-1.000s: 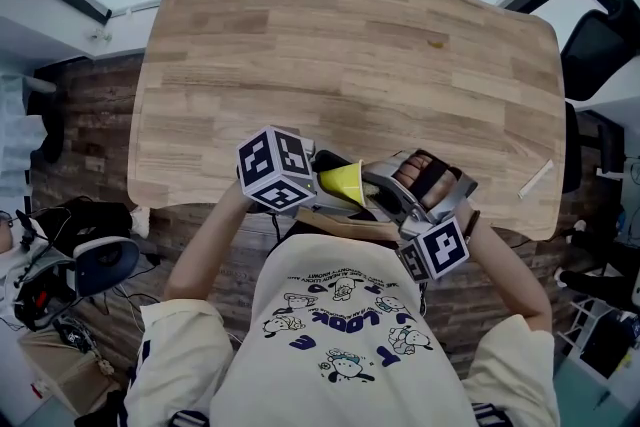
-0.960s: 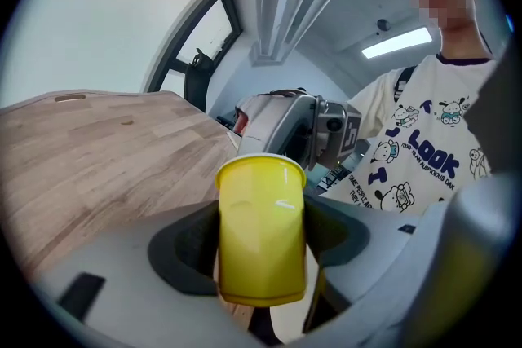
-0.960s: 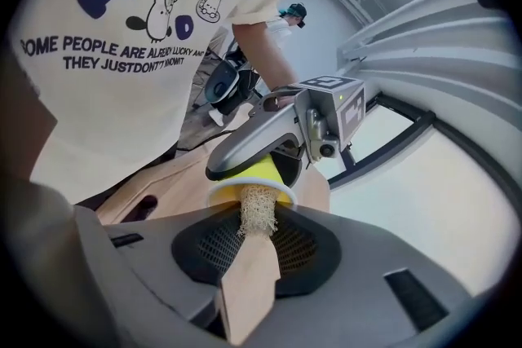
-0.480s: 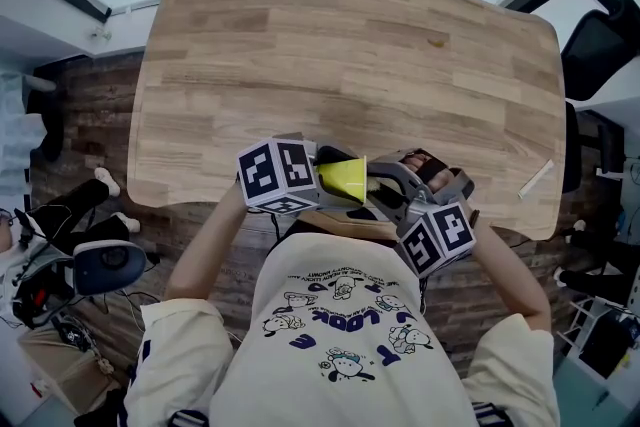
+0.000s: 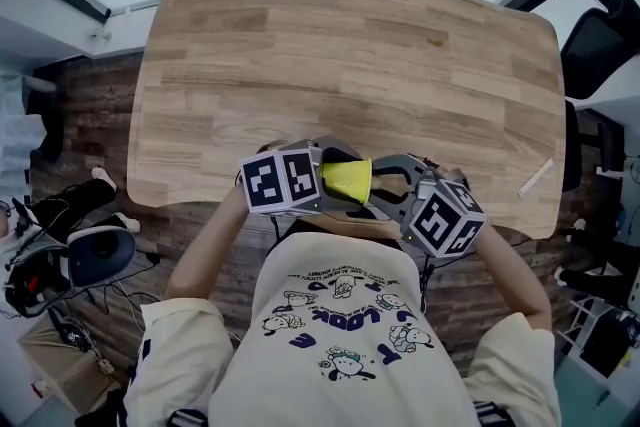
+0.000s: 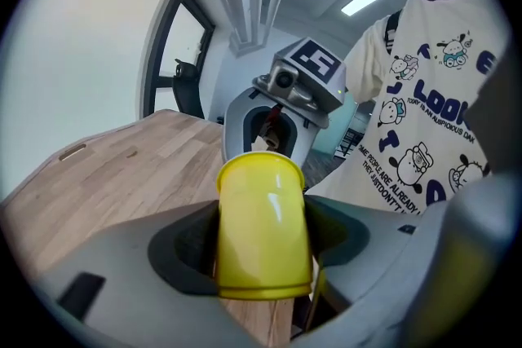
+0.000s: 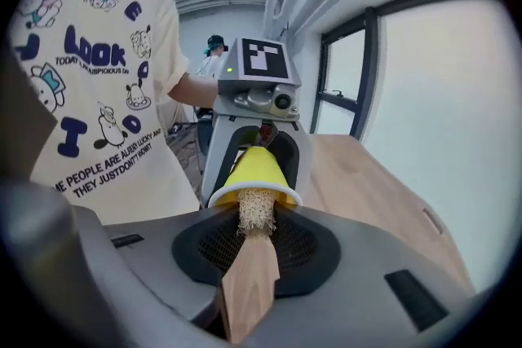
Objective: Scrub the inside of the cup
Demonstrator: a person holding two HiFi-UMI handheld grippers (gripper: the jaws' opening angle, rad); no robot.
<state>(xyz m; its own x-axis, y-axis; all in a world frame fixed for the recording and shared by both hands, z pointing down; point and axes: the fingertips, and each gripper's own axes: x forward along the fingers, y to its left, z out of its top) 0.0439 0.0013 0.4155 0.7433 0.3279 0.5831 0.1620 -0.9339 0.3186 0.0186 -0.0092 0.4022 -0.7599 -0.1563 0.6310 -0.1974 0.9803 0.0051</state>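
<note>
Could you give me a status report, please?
Left hand-held gripper shut on yellow cup. Right hand-held gripper shut on wooden brush, bristles in cup mouth. Nothing blocking.

Yellow cup [image 5: 346,180] meeting wooden-handled brush [image 7: 247,277]
The cup is lying sideways over the table's [image 5: 350,45] near edge, mouth pointing right; the brush is poking its pale bristles inside.

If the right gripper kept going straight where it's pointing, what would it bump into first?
The yellow cup. The right gripper holds a brush with its bristles at the cup's mouth, so the brush would probably push deeper until it met the cup's bottom. The left gripper holds that cup, facing it.
</note>
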